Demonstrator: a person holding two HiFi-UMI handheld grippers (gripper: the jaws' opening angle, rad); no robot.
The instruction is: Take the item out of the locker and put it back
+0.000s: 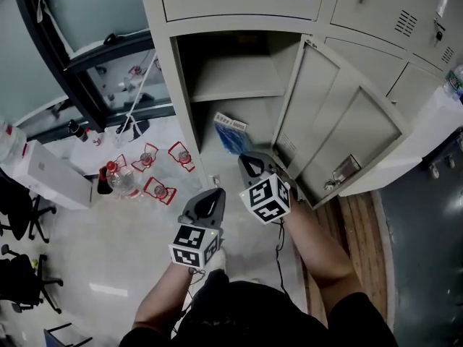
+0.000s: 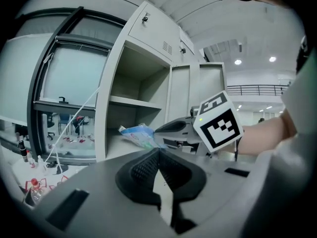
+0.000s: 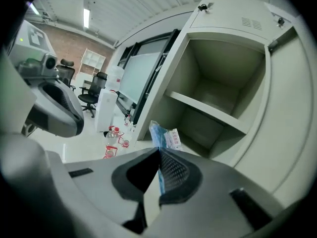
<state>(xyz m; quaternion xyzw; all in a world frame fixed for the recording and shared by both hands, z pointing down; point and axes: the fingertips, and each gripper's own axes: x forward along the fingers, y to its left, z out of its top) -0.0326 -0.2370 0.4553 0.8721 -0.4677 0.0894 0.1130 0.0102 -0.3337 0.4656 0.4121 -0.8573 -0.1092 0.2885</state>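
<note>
A blue packet [image 1: 231, 134] is pinched by its thin edge in the right hand-held gripper [image 3: 159, 157], mid-frame at the mouth of the locker's [image 1: 184, 85] lower compartment. The left hand-held gripper [image 2: 158, 157] is seen with jaws together, empty. Whether the packet touches the compartment floor cannot be made out. Held so slimly, it could be twisted loose or snagged on the open door [image 1: 340, 121].

Packet [image 1: 230, 136] in right claw [image 1: 244, 156], below locker shelf [image 1: 231, 85].
</note>
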